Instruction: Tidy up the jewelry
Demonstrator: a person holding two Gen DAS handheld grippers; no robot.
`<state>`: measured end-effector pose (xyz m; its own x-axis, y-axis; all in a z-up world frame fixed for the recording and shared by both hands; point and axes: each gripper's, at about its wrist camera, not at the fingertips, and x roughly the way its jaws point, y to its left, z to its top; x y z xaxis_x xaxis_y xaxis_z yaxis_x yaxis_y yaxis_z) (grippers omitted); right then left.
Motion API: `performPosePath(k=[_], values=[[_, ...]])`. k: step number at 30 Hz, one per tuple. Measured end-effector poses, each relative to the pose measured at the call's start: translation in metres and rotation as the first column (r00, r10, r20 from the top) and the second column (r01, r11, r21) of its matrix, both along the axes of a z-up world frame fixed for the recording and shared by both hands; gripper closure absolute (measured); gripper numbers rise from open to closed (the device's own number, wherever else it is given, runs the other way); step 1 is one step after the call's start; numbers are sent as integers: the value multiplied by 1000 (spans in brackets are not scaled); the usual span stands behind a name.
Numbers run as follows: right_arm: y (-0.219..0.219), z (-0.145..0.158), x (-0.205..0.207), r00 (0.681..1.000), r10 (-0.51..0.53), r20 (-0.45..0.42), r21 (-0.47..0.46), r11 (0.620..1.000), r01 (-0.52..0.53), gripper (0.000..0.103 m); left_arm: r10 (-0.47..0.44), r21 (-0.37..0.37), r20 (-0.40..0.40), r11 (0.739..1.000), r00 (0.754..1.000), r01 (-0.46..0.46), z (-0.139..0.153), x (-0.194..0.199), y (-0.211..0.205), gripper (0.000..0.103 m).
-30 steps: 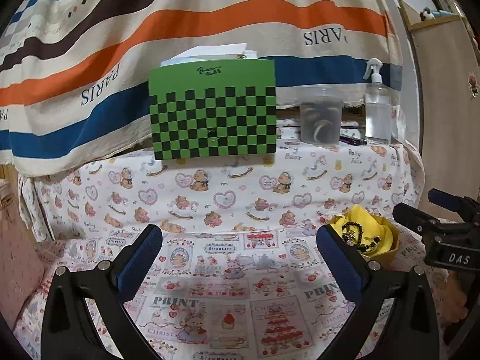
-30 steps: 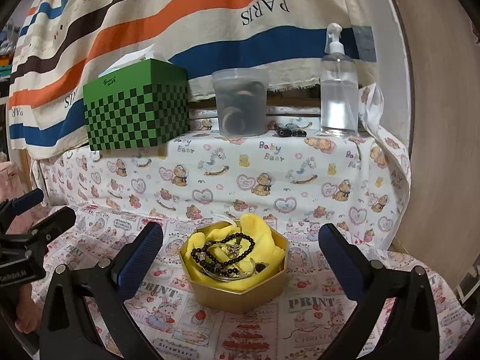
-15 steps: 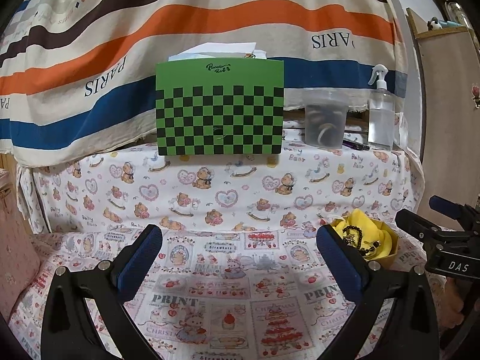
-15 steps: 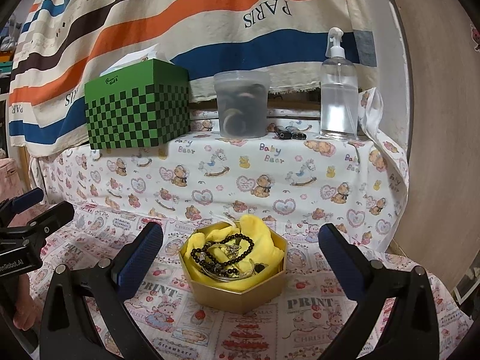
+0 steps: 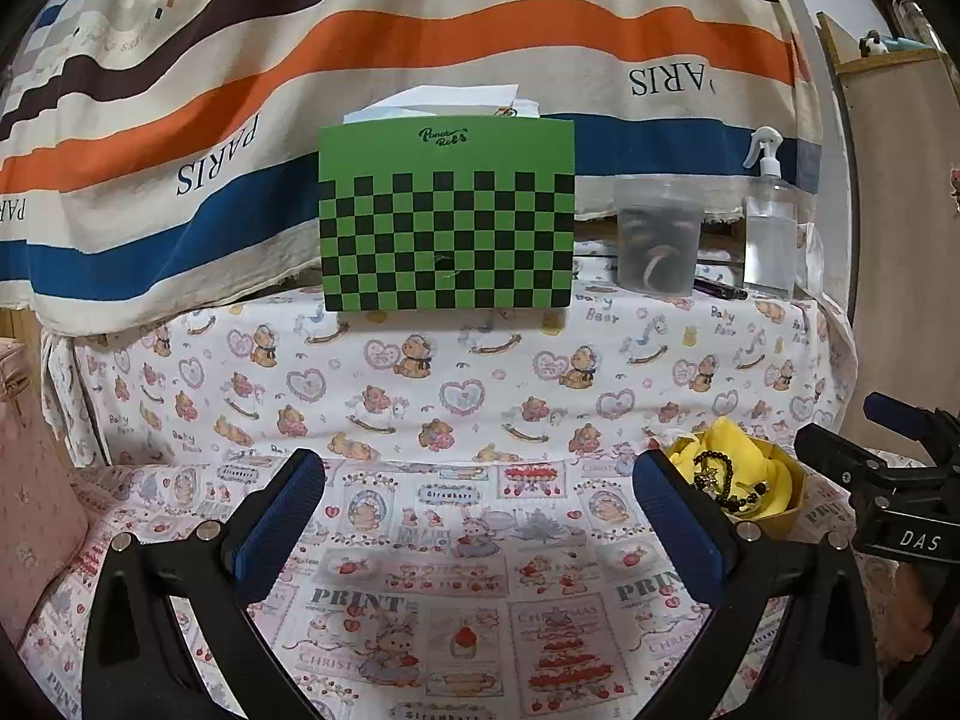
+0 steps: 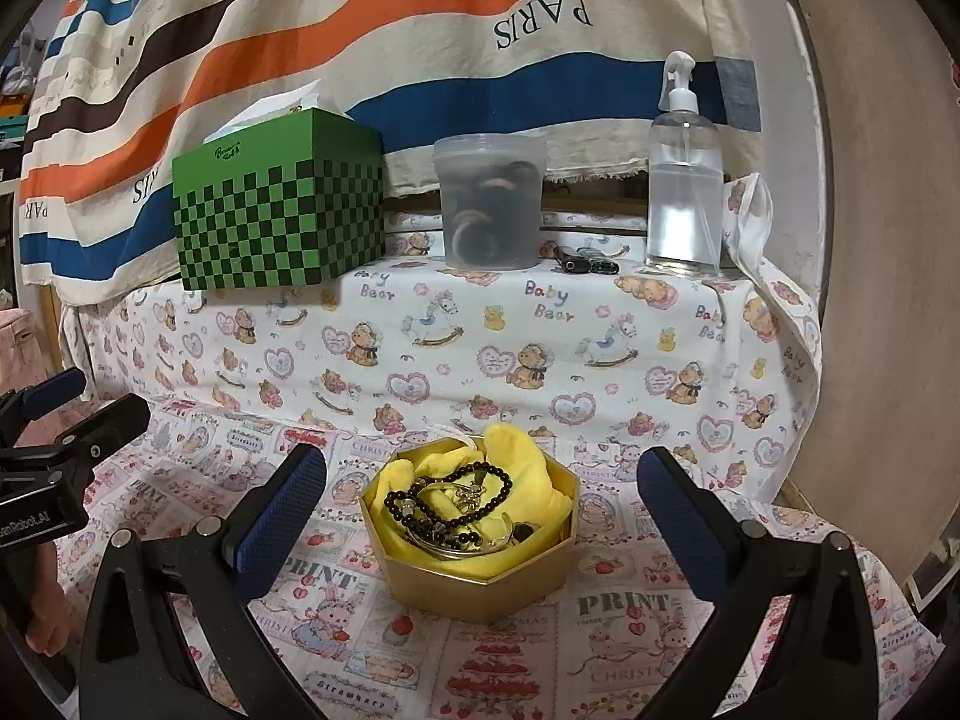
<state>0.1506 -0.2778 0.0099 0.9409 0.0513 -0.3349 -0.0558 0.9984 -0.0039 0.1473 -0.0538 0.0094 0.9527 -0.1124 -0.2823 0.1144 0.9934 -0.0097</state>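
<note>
A gold hexagonal box (image 6: 480, 582) lined with yellow cloth sits on the printed cloth. In it lie a black bead bracelet (image 6: 474, 495) and silver bangles (image 6: 474, 543). My right gripper (image 6: 480, 480) is open, its jaws wide apart on either side of the box, just short of it. My left gripper (image 5: 480, 480) is open and empty over bare cloth; the box (image 5: 774, 516) lies to its right, behind the right finger. The right gripper's body (image 5: 888, 498) shows at the far right of the left wrist view.
On the raised shelf behind stand a green checkered tissue box (image 6: 279, 210), a clear lidded tub (image 6: 489, 204) holding round items, small dark objects (image 6: 585, 264) and a clear pump bottle (image 6: 684, 180). A striped cloth hangs behind. A wall is at the right.
The left wrist view has shifted slightly, so the shelf and tissue box sit a bit lower and to the right. The right gripper's view is nearly unchanged. Both grippers stay open.
</note>
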Motion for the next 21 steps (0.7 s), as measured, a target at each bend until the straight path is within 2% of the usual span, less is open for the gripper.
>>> performPosePath(k=[21], values=[[0,-1,2,1000,-5,-22,5,1000,5,0,1,-2,-20,1000,1000,-1,-1,4,1,0]])
